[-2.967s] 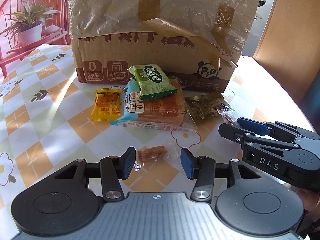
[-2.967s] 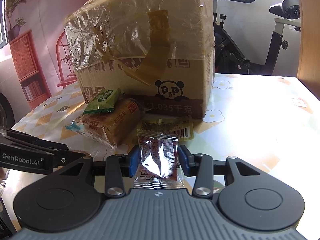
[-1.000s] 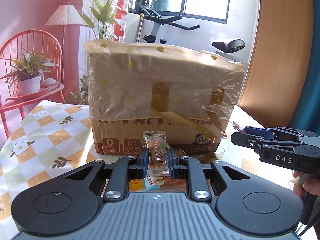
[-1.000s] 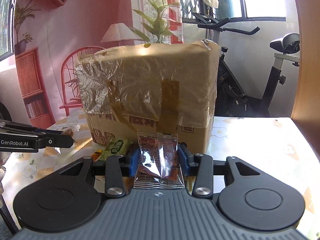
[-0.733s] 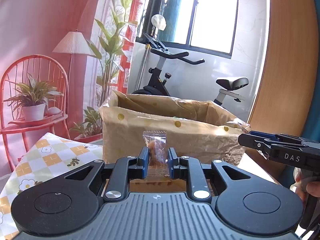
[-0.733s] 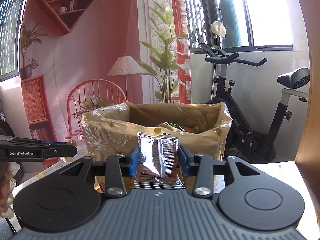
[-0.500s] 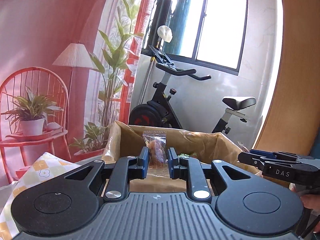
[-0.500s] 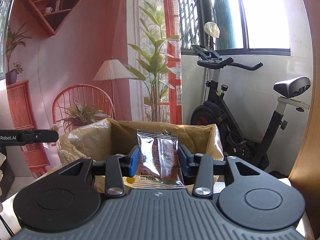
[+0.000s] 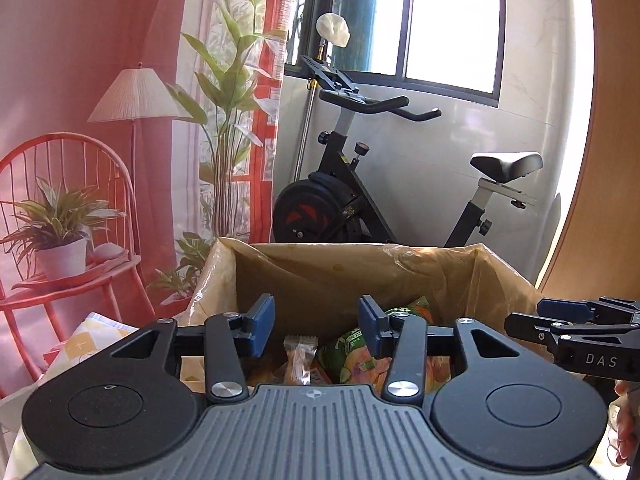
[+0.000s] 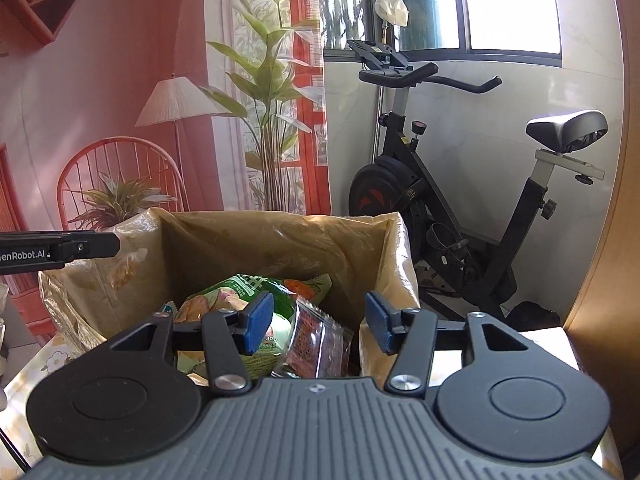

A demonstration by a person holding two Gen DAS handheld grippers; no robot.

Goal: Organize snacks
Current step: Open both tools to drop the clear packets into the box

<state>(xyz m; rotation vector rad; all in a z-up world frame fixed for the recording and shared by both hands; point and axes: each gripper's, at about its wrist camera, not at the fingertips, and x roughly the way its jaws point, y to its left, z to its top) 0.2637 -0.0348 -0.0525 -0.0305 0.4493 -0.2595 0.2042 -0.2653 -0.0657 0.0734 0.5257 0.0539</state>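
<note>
Both grippers hover over the open top of a cardboard box lined with crinkled plastic. My left gripper is opening, and its small clear snack packet has dropped free below the blue pads into the box. My right gripper is opening too; the red-and-clear packet has slipped out of its pads and lies tilted inside the box, beside a green chip bag. That green bag also shows in the left wrist view. The right gripper's side reaches in from the right there.
An exercise bike stands behind the box by the window. A red chair with a potted plant sits at the left, next to a floor lamp. A strip of checked tablecloth shows left of the box. A wooden panel rises at the right.
Both grippers rose from in front of the box to above its open top. Each then spread its jaws, and both packets fell into the box.
</note>
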